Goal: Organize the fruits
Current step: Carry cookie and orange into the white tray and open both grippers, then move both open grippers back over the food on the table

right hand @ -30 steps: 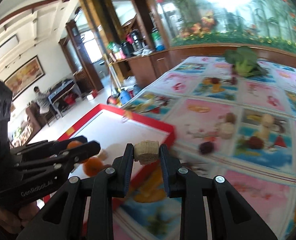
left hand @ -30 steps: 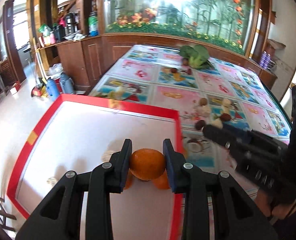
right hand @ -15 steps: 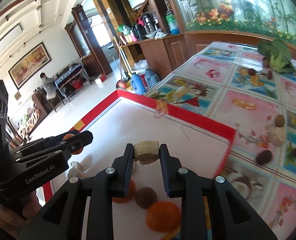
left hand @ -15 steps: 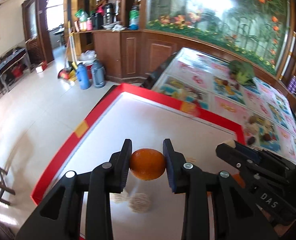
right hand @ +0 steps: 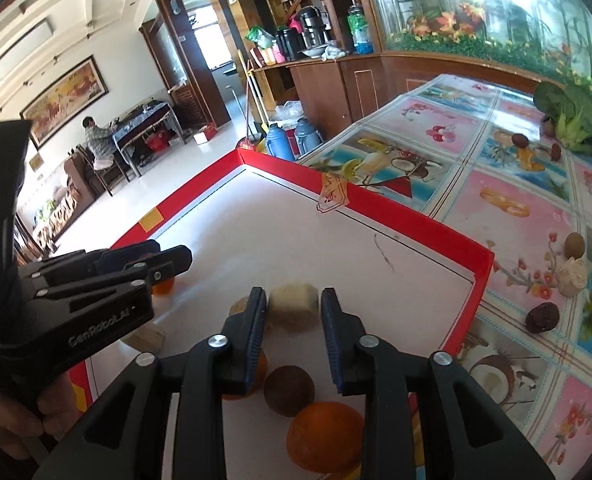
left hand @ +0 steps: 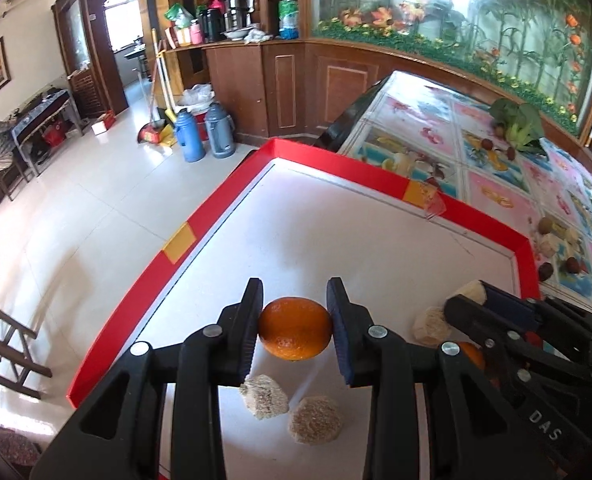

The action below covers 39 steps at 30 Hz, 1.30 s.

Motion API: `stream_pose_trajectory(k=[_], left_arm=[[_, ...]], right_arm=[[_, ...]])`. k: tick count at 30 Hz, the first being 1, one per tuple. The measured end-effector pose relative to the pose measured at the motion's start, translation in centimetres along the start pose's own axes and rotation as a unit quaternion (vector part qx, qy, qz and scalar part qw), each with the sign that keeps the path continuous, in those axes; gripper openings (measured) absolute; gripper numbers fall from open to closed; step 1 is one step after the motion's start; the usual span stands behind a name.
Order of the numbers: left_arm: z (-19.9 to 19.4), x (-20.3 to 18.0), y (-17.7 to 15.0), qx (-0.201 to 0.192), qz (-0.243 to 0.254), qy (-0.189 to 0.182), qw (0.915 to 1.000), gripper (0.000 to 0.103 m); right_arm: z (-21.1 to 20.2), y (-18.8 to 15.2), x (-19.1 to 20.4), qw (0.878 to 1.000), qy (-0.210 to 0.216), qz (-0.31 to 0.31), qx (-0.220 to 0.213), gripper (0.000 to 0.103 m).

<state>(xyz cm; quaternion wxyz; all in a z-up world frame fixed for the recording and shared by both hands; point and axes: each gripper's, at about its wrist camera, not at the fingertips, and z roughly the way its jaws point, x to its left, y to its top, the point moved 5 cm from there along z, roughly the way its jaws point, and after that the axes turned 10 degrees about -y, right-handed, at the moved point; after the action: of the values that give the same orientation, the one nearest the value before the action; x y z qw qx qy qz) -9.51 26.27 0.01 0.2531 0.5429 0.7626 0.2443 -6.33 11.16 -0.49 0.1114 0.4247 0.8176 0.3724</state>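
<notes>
My left gripper [left hand: 294, 322] is shut on an orange [left hand: 295, 335] and holds it low over the white floor of the red-rimmed tray [left hand: 336, 172]. Two beige fibrous chunks [left hand: 264, 396] lie just below it. My right gripper [right hand: 293, 312] is shut on a beige fibrous chunk [right hand: 293, 307] above the tray [right hand: 408, 212]; it shows at the right of the left wrist view [left hand: 470, 300]. Under it lie an orange [right hand: 324, 436] and a brown round fruit [right hand: 289, 390]. The left gripper shows at the left of the right wrist view [right hand: 175, 260].
On the flowered tablecloth [right hand: 508, 184] right of the tray lie several small brown and beige fruits [right hand: 542, 317] and, farther back, a green leafy vegetable [right hand: 572, 116]. Beyond the tray's left rim is a drop to the tiled floor [left hand: 75, 220], with thermos jugs [left hand: 203, 132] there.
Both grippers have moved left from the tablecloth side to over the tray and come lower, each still holding its item. More fruit on the tray floor has come into view beneath them.
</notes>
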Motion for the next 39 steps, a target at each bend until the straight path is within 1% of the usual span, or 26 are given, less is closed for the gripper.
stream_pose_trajectory(k=[1, 2, 3, 4, 6, 7, 8, 9, 12, 15, 16, 19, 23, 27, 34, 39], left_arm=[[0.1, 0.0, -0.1, 0.004, 0.000, 0.004, 1.0000, 0.038], [0.2, 0.1, -0.1, 0.007, -0.002, 0.011, 0.9999, 0.047], [0.1, 0.2, -0.1, 0.008, -0.005, 0.019, 0.9998, 0.052], [0.0, 0.3, -0.1, 0.005, -0.007, 0.025, 0.9997, 0.058], [-0.3, 0.5, -0.1, 0.000, -0.009, 0.036, 0.9993, 0.064], [-0.3, 0.6, -0.2, 0.002, -0.010, 0.039, 0.9992, 0.069], [-0.3, 0.7, -0.3, 0.003, -0.013, 0.042, 0.9991, 0.070], [-0.3, 0.6, -0.4, 0.004, -0.015, 0.042, 0.9990, 0.070], [-0.4, 0.0, -0.6, 0.010, -0.012, 0.042, 0.9990, 0.073], [-1.0, -0.9, -0.5, 0.007, -0.002, 0.043, 0.9990, 0.074], [-1.1, -1.3, -0.4, 0.005, 0.002, 0.042, 0.9991, 0.076], [-1.8, -2.6, -0.3, -0.003, 0.012, 0.039, 0.9992, 0.080], [-2.1, -4.5, -0.3, -0.003, 0.031, 0.034, 0.9989, 0.081], [-1.9, -6.2, -0.6, 0.004, 0.051, 0.032, 0.9982, 0.082], [-1.5, -7.9, -0.9, 0.012, 0.069, 0.031, 0.9971, 0.082], [-1.3, -8.5, -1.2, 0.016, 0.073, 0.032, 0.9967, 0.082]], right_arm=[[0.0, 0.0, 0.0, 1.000, 0.001, 0.000, 0.000, 0.036], [-0.2, 0.0, -0.1, 1.000, 0.004, 0.001, 0.001, 0.042], [-0.2, 0.1, -0.1, 1.000, 0.005, 0.001, 0.003, 0.048], [-0.4, 0.0, -0.2, 1.000, 0.007, 0.003, 0.003, 0.048], [-0.9, 0.1, -0.5, 1.000, 0.009, 0.007, -0.001, 0.049], [-1.2, 0.2, -0.6, 1.000, 0.011, 0.008, -0.004, 0.050], [-1.5, 0.3, -0.7, 1.000, 0.013, 0.009, -0.005, 0.052], [-1.8, 0.3, -0.8, 1.000, 0.015, 0.009, -0.007, 0.053], [-2.8, 0.6, -1.7, 1.000, 0.011, 0.013, -0.018, 0.055], [-3.7, 0.8, -3.0, 0.999, 0.005, 0.025, -0.028, 0.057], [-3.9, 0.9, -3.4, 0.999, 0.004, 0.029, -0.030, 0.057], [-4.5, 1.4, -5.2, 0.998, -0.006, 0.048, -0.036, 0.057], [-5.1, 1.8, -7.7, 0.996, -0.018, 0.079, -0.038, 0.058], [-5.3, 2.0, -10.0, 0.994, -0.034, 0.103, -0.032, 0.059], [-5.3, 1.5, -13.6, 0.988, -0.059, 0.141, -0.013, 0.059], [-5.1, 0.8, -14.8, 0.985, -0.071, 0.159, 0.008, 0.059]])
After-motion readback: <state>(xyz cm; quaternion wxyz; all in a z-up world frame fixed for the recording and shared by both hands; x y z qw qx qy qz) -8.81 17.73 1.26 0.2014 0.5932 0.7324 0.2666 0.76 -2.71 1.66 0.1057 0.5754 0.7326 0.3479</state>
